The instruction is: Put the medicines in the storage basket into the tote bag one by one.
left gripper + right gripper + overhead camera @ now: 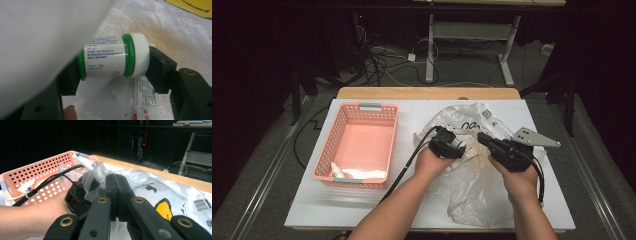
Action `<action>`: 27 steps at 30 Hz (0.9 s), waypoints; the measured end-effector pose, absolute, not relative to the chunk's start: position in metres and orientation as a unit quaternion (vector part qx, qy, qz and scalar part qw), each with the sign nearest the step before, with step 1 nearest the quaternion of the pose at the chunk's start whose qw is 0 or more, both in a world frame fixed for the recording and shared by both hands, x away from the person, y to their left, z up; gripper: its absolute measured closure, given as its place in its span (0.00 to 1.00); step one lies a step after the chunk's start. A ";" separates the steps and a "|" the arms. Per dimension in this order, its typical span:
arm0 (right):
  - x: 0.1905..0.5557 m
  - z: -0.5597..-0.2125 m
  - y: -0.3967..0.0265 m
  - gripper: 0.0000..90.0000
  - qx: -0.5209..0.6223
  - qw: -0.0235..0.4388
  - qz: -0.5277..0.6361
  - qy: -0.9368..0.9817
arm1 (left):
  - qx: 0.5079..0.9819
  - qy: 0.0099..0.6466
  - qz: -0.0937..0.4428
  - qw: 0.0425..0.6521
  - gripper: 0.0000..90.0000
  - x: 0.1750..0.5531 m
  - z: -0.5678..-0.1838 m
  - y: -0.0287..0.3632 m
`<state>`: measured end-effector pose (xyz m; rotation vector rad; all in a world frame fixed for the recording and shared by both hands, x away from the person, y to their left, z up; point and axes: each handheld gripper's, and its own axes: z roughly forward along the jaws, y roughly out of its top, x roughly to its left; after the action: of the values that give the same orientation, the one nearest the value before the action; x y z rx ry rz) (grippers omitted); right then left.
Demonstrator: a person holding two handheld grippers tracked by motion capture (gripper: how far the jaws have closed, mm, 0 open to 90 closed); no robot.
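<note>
Plainly the small bottle is a rigid, light thing: hard plastic by the look of it, smooth on the label and likely to slip there, ribbed on the cap where a pad gets better purchase. It is taken end to end, one jaw against the base and the other against the cap, which seems the safer hold for a short round body that could roll out of a sideways pinch. It lies level, white-labelled with fine dark print, a green band at each end and a white screw cap. The left gripper stands partly closed with the bottle clamped between its jaws, inside the mouth of the thin translucent plastic bag, soft crinkly film that will drag and cling. A flat packet with red print lies under the bottle. The right gripper has its jaws fully together, pinching a fold of the bag. A pink basket sits well to the left on the white surface.
</note>
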<state>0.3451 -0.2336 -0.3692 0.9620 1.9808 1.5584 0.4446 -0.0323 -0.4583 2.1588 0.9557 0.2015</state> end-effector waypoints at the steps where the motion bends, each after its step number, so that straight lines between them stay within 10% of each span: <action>1: 0.345 -0.369 -0.234 1.00 0.347 0.220 0.563 0.717 | 0.846 0.372 0.080 0.375 0.39 0.445 -0.459 -0.033; 15: 0.346 -0.370 -0.234 1.00 0.346 0.220 0.564 0.717 | 0.848 0.368 0.095 0.369 0.36 0.444 -0.459 -0.034; 27: 0.345 -0.369 -0.236 1.00 0.346 0.222 0.564 0.716 | 0.859 0.341 0.081 0.374 0.15 0.419 -0.445 -0.026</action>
<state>0.3454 -0.2355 -0.3689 0.9561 1.9780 1.5583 0.4188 -0.0261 -0.4445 2.1990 0.8725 0.2076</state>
